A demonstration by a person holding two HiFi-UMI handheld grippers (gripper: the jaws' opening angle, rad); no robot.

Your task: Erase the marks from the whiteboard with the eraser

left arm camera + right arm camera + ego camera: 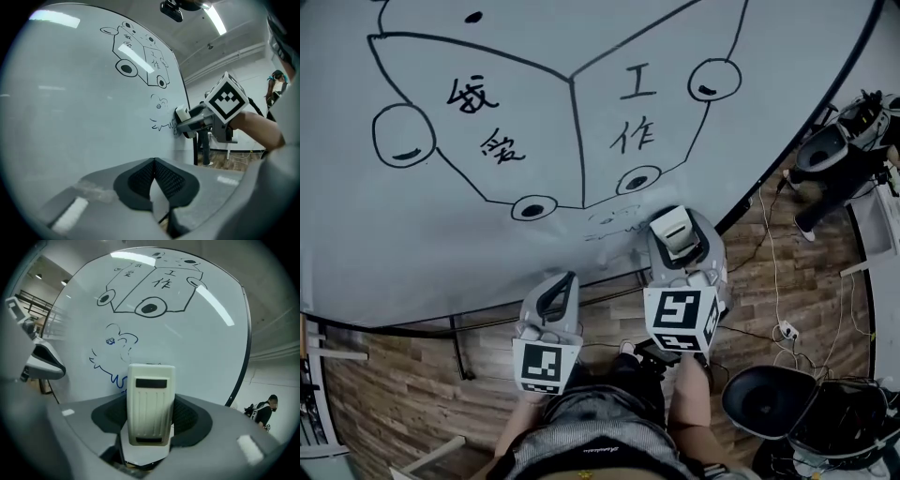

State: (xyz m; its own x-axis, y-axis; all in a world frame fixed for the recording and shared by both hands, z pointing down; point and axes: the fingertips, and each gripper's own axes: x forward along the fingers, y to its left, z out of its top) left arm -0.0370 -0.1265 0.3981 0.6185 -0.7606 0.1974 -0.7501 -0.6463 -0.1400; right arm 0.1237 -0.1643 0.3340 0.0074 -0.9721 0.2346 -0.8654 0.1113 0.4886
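A large whiteboard (581,131) carries a black car-like drawing with written characters (572,122) and a faint blue scribble (614,223) below it. My right gripper (675,234) is shut on a white eraser (150,404), whose end is at the board just right of the blue scribble (112,352). The left gripper view shows the eraser's tip (182,114) against the board beside the blue marks (161,124). My left gripper (559,289) hangs lower left of the scribble, near the board's bottom edge. It is shut with nothing between its pads (140,180).
The board's black frame and stand (459,347) run along its lower edge above a wood floor. A person in dark clothes (830,169) is at the right. A black round seat (769,398) and cables (780,328) lie at the lower right.
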